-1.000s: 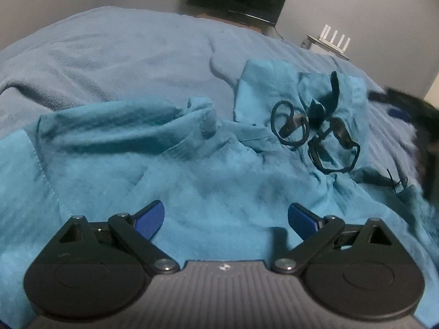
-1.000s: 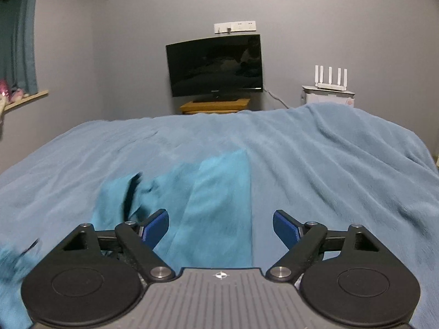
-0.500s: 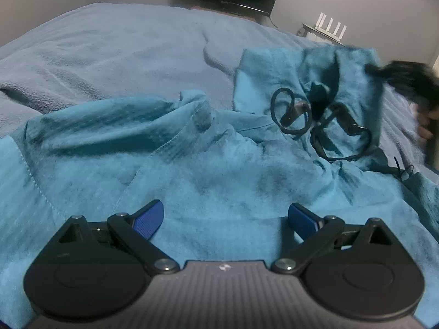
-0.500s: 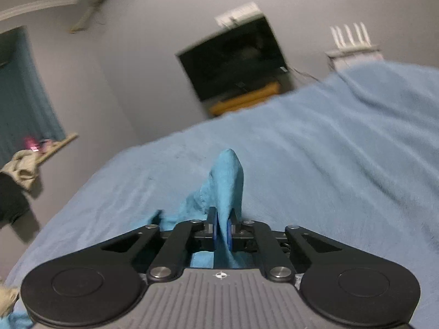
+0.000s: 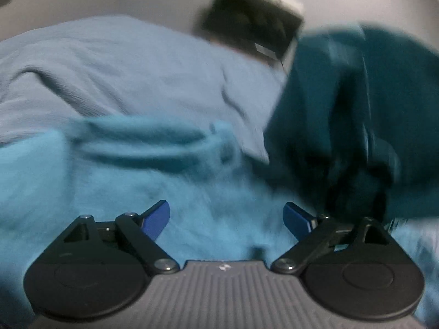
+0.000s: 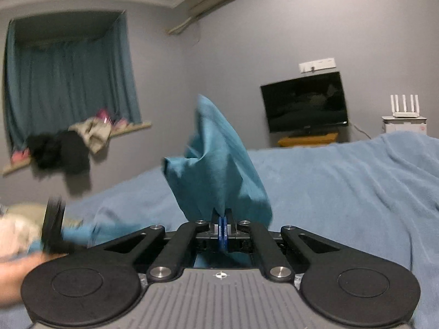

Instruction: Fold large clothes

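Pinching teal cotton garment [image 6: 219, 170] in my right hand-held gripper [image 6: 222, 226], fabric rising straight ahead; left hand-held gripper [image 5: 226, 219] closing on nothing, w/ cloth just below.

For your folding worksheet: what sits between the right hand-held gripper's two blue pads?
A bunched fold of the teal garment, pinched by the right hand-held gripper and standing up above it, as the right wrist view shows.
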